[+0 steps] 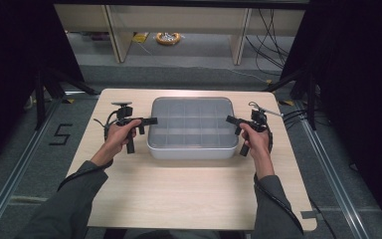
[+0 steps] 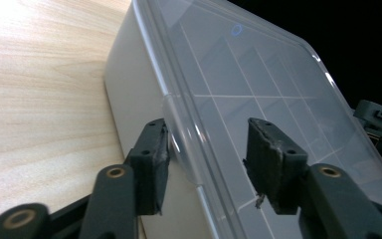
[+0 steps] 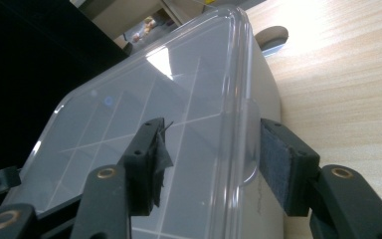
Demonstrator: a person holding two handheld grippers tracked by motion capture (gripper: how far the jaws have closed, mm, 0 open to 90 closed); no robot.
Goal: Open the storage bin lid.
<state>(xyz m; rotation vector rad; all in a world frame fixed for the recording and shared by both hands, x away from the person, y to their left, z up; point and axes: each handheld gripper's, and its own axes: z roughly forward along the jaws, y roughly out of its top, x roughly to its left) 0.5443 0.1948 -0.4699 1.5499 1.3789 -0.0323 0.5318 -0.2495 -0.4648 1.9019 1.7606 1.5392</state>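
The pale wooden bench [image 1: 189, 189] is carrying a white compartment box [image 1: 193, 149] under a clear lid [image 1: 193, 119], with a grey floor and pale shelving lying beyond it. The left gripper [image 2: 206, 159] is straddling the lid's side tab [image 2: 176, 127], one jaw against the box wall below the rim, the other hanging just above the lid, so the jaws are apart and clamped on nothing. Opposite, the right gripper [image 3: 209, 159] is bracketing the other tab [image 3: 248, 144] likewise, gaps showing at both pads.

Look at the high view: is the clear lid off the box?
No, the clear lid sits flat on the box, covering its compartments.
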